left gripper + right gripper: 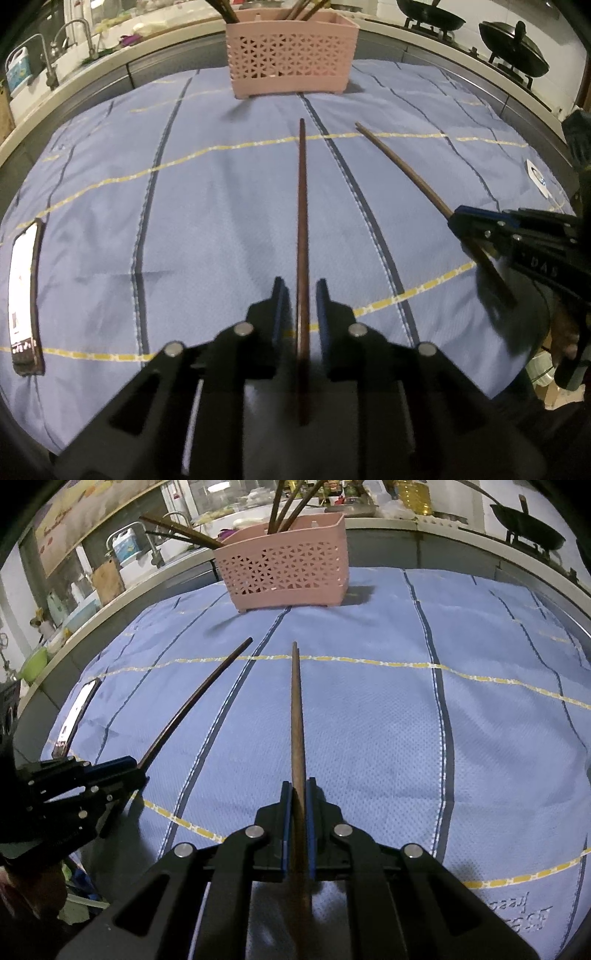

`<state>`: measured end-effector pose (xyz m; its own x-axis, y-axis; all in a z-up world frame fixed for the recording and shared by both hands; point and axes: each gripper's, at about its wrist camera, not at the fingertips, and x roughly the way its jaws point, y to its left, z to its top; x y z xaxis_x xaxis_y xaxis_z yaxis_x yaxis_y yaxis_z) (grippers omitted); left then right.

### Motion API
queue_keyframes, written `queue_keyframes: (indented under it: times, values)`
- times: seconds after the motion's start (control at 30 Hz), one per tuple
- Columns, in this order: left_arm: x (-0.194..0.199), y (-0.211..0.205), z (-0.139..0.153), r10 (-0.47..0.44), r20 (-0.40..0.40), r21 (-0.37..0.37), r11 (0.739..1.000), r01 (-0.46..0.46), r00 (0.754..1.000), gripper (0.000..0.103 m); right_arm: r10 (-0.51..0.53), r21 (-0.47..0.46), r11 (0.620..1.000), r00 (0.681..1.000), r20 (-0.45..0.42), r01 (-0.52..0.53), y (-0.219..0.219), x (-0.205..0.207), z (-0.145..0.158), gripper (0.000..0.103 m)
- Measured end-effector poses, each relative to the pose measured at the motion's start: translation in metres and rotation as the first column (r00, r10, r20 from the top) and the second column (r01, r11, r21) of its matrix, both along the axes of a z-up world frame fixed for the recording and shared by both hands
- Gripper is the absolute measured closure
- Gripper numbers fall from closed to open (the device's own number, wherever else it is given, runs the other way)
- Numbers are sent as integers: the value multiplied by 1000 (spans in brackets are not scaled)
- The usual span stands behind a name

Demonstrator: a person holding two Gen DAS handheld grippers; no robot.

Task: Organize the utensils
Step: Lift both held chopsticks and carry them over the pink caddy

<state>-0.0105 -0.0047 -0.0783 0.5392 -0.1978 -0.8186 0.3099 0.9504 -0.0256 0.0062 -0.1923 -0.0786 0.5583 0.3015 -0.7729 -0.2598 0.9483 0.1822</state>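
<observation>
Each hand carries one long, dark brown wooden chopstick, and both sticks point across the blue striped cloth [221,206] that covers the counter toward the pink perforated plastic utensil basket [291,55] at its far edge.

In the left wrist view, the left gripper [300,306] has its blue pads standing slightly apart, with a thin gap visible on either side of the left chopstick [302,206]. The stick lies between the pads, so it looks loosely cradled, not clamped. Its long axis runs straight ahead along the fingers, and its tip aims just below the basket's front wall.

In the right wrist view, the right gripper [297,812] is pinched tight on the right chopstick [296,716], with the pads pressed against both sides. That stick also runs forward along the fingers, and its tip stops short of the basket, slightly right of the basket's middle.

The basket already holds several dark chopsticks [291,506], which lean out of its top.

The basket lies dead ahead of both grippers, well apart from either tip, and neither hand looks clearly nearer. To drop a stick in, I judge that it must be carried forward, lifted above the rim and tipped steeper. The loose left hold could let that stick slide.
</observation>
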Motion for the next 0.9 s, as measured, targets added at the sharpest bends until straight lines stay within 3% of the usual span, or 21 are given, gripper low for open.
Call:
queue_keyframes:
  times: [0.3, 0.9]
  values:
    - [2, -4, 0, -3, 6, 3, 1000, 3, 1000, 77, -10, 26, 1000, 1000, -13, 10, -1, 6, 0, 95]
    - [17, -9, 1, -15, 15, 1, 1000, 15, 1000, 72, 46, -34, 998, 999, -16, -47, 10, 38, 4, 94]
